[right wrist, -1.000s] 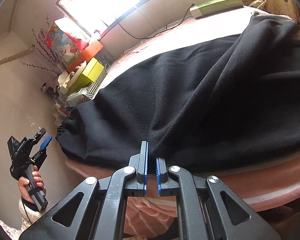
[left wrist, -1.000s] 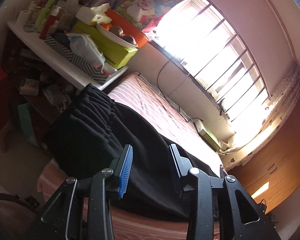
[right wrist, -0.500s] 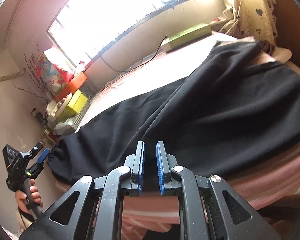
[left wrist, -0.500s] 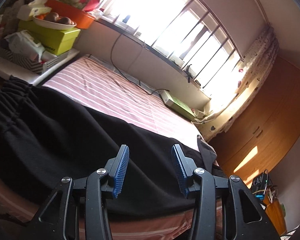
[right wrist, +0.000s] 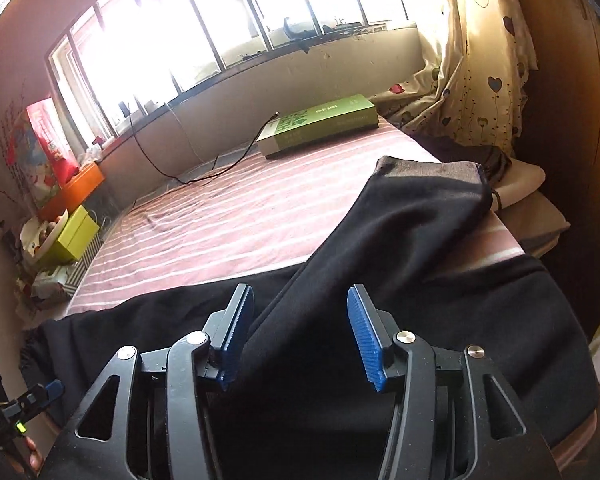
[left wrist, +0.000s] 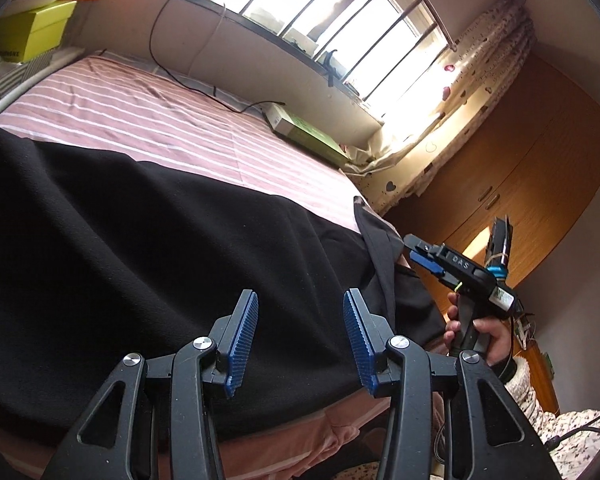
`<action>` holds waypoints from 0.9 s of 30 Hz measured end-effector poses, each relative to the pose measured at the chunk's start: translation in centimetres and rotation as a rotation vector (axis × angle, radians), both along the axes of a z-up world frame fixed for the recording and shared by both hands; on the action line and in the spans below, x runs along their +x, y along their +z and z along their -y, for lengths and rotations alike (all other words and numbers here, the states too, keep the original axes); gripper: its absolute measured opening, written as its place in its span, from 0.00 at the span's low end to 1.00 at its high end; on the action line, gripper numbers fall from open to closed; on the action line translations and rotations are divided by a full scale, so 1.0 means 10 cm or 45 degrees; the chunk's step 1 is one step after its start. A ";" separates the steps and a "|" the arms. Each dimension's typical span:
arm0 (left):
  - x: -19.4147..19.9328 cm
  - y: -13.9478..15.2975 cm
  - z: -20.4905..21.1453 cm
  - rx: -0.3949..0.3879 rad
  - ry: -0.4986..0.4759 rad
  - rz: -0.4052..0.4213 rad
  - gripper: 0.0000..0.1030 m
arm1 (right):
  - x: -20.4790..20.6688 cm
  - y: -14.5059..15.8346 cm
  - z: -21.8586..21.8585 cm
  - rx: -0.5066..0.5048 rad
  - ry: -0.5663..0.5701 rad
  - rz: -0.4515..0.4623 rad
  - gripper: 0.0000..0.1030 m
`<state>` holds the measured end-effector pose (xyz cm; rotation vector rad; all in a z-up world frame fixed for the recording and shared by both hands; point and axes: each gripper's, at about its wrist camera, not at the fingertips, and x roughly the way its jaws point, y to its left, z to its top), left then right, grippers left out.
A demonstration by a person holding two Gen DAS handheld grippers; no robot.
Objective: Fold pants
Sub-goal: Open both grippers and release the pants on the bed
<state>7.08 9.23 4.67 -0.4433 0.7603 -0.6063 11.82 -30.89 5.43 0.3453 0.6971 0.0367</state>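
Observation:
Black pants lie spread along the near side of the striped bed. In the right wrist view one leg lies folded back diagonally over the rest, its hem toward the far right corner. My left gripper is open over the pants near the bed's front edge, with nothing between its pads. My right gripper hovers above the folded leg with its jaws opening, and no cloth is pinched. In the left wrist view a hand holds the right gripper at the pants' right end. The left gripper shows at the right wrist view's lower left edge.
A flat green box and a black cable lie on the far side of the bed under the barred window. A cluttered shelf with a yellow-green box stands left. A wooden wardrobe, a curtain and pillows are right.
The right gripper went from shut at the pants' near edge to wide open and rose. The left gripper travelled right along the bed, away from the waistband, and opened slightly wider.

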 end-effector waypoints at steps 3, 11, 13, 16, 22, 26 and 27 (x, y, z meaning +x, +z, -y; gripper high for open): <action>0.03 0.00 0.16 0.037 -0.057 0.008 0.57 | 0.20 -0.03 0.01 -0.012 -0.009 -0.049 0.54; 0.13 -0.05 0.59 0.089 -0.243 0.000 0.60 | 0.54 -0.15 0.03 -0.041 -0.036 -0.174 0.54; 0.12 -0.06 0.68 0.086 -0.281 -0.004 0.60 | 0.56 -0.17 0.01 -0.048 -0.033 -0.181 0.54; 0.13 -0.07 0.82 0.086 -0.333 -0.007 0.61 | 0.64 -0.18 -0.04 -0.089 -0.020 -0.214 0.54; 0.11 -0.09 1.02 0.119 -0.394 -0.020 0.61 | 0.78 -0.20 -0.13 -0.245 -0.013 -0.278 0.54; 0.12 -0.07 1.10 0.132 -0.404 -0.023 0.61 | 0.82 -0.25 -0.10 -0.279 -0.026 -0.313 0.54; 0.12 -0.07 1.12 0.141 -0.404 -0.025 0.61 | 0.82 -0.27 -0.10 -0.284 -0.027 -0.318 0.54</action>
